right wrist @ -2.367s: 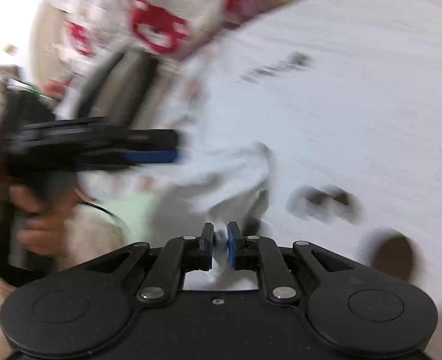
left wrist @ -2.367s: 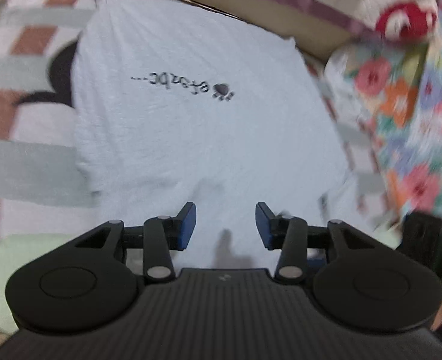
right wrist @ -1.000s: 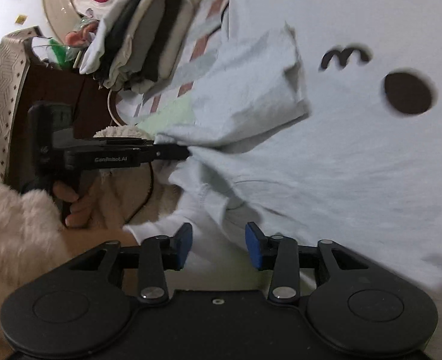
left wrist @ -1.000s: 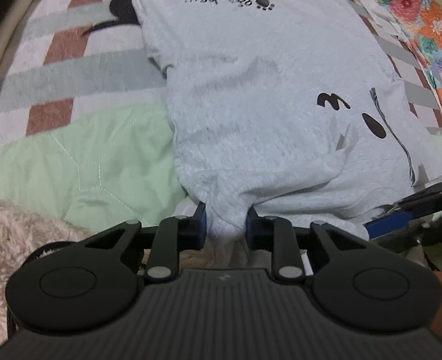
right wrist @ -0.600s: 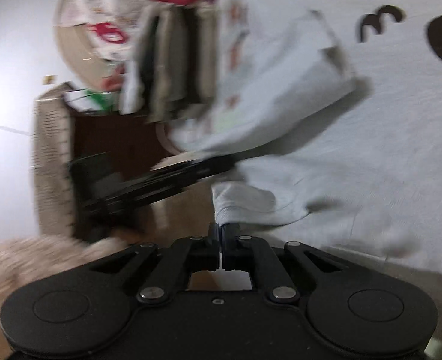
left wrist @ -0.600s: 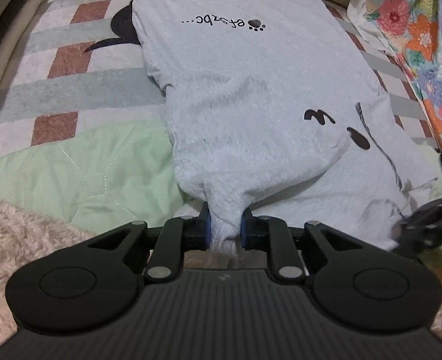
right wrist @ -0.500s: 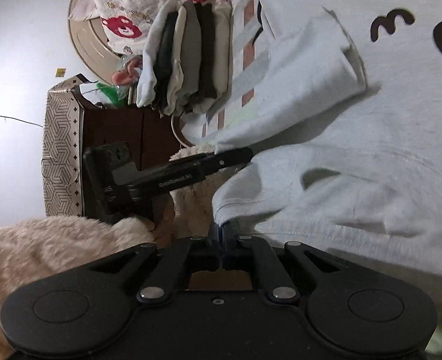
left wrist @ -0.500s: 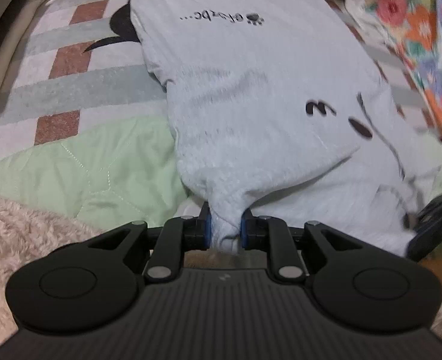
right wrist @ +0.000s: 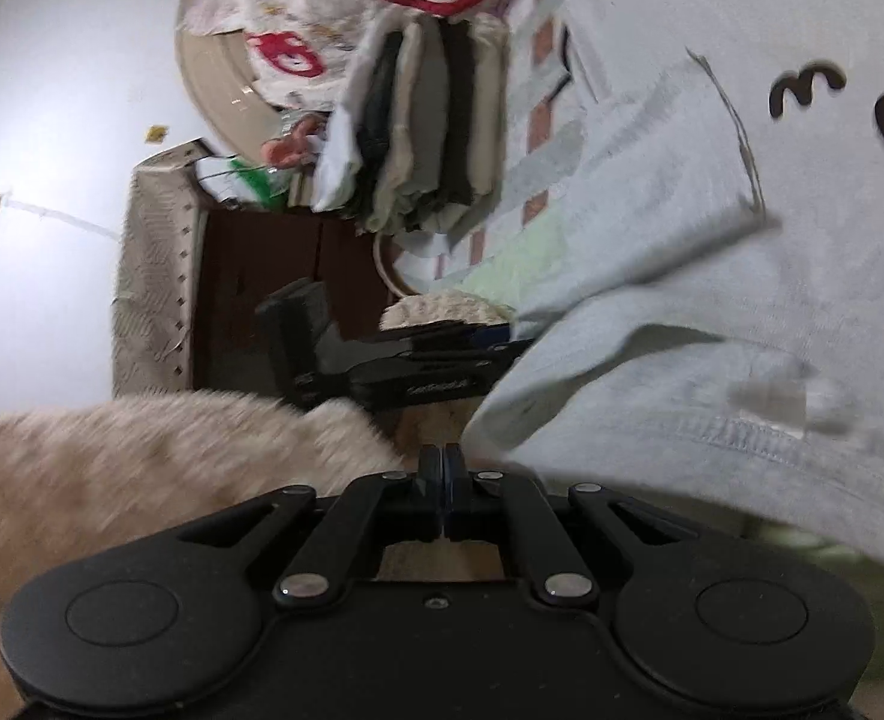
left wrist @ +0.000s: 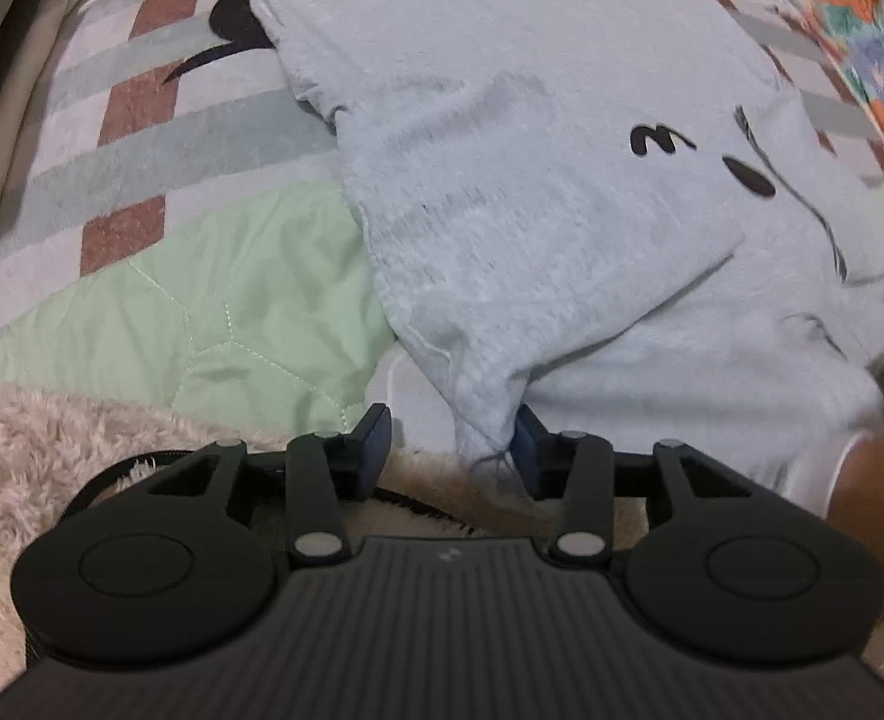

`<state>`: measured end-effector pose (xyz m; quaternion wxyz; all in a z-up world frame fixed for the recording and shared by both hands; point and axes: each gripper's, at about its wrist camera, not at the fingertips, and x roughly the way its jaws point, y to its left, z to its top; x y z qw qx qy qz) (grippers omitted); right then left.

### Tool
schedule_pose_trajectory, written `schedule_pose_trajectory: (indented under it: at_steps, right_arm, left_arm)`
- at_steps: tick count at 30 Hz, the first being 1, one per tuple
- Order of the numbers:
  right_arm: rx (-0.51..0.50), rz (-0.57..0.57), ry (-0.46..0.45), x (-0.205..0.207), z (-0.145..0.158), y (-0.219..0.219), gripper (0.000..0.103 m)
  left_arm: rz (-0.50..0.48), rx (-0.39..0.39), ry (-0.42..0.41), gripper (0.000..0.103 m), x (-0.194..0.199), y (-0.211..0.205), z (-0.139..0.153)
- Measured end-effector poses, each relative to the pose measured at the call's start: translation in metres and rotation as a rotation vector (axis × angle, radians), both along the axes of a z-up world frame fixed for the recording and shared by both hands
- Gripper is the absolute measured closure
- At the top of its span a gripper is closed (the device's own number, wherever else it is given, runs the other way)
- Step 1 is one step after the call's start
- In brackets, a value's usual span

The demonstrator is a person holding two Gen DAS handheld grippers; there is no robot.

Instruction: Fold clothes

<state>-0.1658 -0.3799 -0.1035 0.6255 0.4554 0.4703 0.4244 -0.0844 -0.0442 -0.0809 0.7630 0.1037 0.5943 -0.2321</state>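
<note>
The pale grey shirt [left wrist: 550, 168] lies flat on the striped bed cover [left wrist: 142, 114], its near corner hanging loose between the spread-apart fingers of the left gripper [left wrist: 451, 441] (green quilt [left wrist: 202, 324] bare beside it), while the right gripper [right wrist: 443, 474] has fingers pressed together, hem [right wrist: 742, 438] just beside.

Perhaps "etozbc…", upside down, on shirt [left wrist: 562, 192]

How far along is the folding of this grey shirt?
Done: one side flap of the grey shirt lies folded over its front. In hand: the left gripper is open around the near corner; the right gripper is shut at the hem, though blur hides whether it pinches cloth. Left: the shirt lies at full length, so the end-to-end fold remains.
</note>
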Motion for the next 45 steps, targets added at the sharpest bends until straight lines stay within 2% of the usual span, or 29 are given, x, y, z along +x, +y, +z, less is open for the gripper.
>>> schedule_pose_trajectory:
  at_steps: [1,2,3,4,7,10,11,12,13,14,17,20,23,25,26,27,28,29,30,31,34,36,38,41,45]
  right_arm:
    - [-0.01,-0.038,-0.035,-0.005,0.006,-0.022,0.093]
    - [-0.048,-0.106,-0.064,-0.014,0.011,-0.047,0.086]
    - [-0.119,-0.19,-0.076,-0.025,0.015,-0.074,0.073]
    - [-0.209,-0.274,-0.071,-0.037,0.018,-0.098,0.071]
    - [-0.43,-0.495,0.0,-0.074,0.012,-0.15,0.07]
    - [-0.525,-0.664,0.088,-0.101,-0.004,-0.174,0.059]
    - [-0.547,-0.702,0.105,-0.107,-0.009,-0.178,0.057]
    - [-0.565,-0.728,0.113,-0.112,-0.013,-0.179,0.056]
    - [-0.572,-0.748,0.123,-0.115,-0.017,-0.18,0.055]
    - [-0.568,-0.764,0.137,-0.118,-0.021,-0.181,0.055]
    - [-0.554,-0.836,0.165,-0.126,-0.028,-0.18,0.055]
    - [-0.541,-0.861,0.155,-0.125,-0.035,-0.185,0.052]
    - [-0.565,-0.924,0.131,-0.119,-0.041,-0.184,0.039]
    - [-0.566,-0.965,0.132,-0.115,-0.045,-0.182,0.038]
    - [-0.552,-0.963,0.129,-0.113,-0.047,-0.18,0.037]
    - [-0.539,-0.962,0.127,-0.111,-0.048,-0.179,0.037]
    - [-0.526,-0.96,0.124,-0.109,-0.05,-0.177,0.038]
    - [-0.513,-0.959,0.122,-0.107,-0.052,-0.176,0.056]
    - [-0.526,-0.954,0.089,-0.107,-0.047,-0.173,0.091]
    - [-0.562,-0.945,0.028,-0.11,-0.037,-0.17,0.092]
    - [-0.679,-0.914,-0.139,-0.118,-0.007,-0.158,0.093]
    - [-0.777,-0.892,-0.19,-0.122,0.006,-0.145,0.093]
    - [-0.825,-0.885,-0.192,-0.121,0.002,-0.137,0.093]
    - [-0.789,-0.907,-0.139,-0.115,-0.015,-0.141,0.093]
    - [-0.781,-0.914,-0.167,-0.115,-0.015,-0.144,0.093]
  left_arm:
    - [-0.005,0.001,-0.001,0.061,-0.001,0.0,0.0]
    - [-0.01,0.002,-0.003,0.061,-0.002,-0.001,0.0]
    - [-0.004,-0.001,0.001,0.06,-0.001,-0.001,-0.001]
    - [0.002,-0.003,0.005,0.06,0.001,-0.001,-0.002]
    - [0.001,0.005,0.015,0.058,0.003,-0.006,-0.006]
    - [-0.004,0.021,0.014,0.058,0.004,-0.01,-0.007]
    - [-0.007,0.026,0.013,0.062,0.004,-0.011,-0.007]
    - [-0.017,0.036,0.011,0.081,0.003,-0.013,-0.006]
    - [-0.032,0.038,0.001,0.092,0.002,-0.016,-0.004]
    - [-0.047,0.033,-0.024,0.095,-0.001,-0.019,-0.001]
    - [-0.082,0.065,-0.124,0.096,-0.011,-0.027,0.011]
    - [-0.062,0.088,-0.206,0.096,-0.015,-0.024,0.019]
    - [-0.044,0.088,-0.186,0.095,-0.014,-0.025,0.012]
    - [-0.032,0.088,-0.173,0.091,-0.014,-0.026,0.007]
    - [-0.026,0.088,-0.166,0.085,-0.013,-0.026,0.005]
    - [-0.019,0.088,-0.159,0.076,-0.013,-0.026,0.002]
    - [-0.013,0.088,-0.152,0.074,-0.013,-0.026,0.0]
    - [-0.007,0.088,-0.146,0.074,-0.012,-0.027,-0.003]
    - [-0.005,0.094,-0.148,0.088,-0.012,-0.027,-0.004]
    - [-0.002,0.1,-0.15,0.098,-0.011,-0.027,-0.005]
    - [-0.04,0.117,-0.261,0.097,-0.024,-0.026,0.013]
    - [-0.03,0.114,-0.299,0.097,-0.03,-0.022,0.021]
    - [-0.021,0.109,-0.318,0.097,-0.034,-0.02,0.026]
    - [-0.013,0.128,-0.322,0.097,-0.035,-0.02,0.02]
    - [0.025,0.141,-0.36,0.097,-0.043,-0.017,0.024]
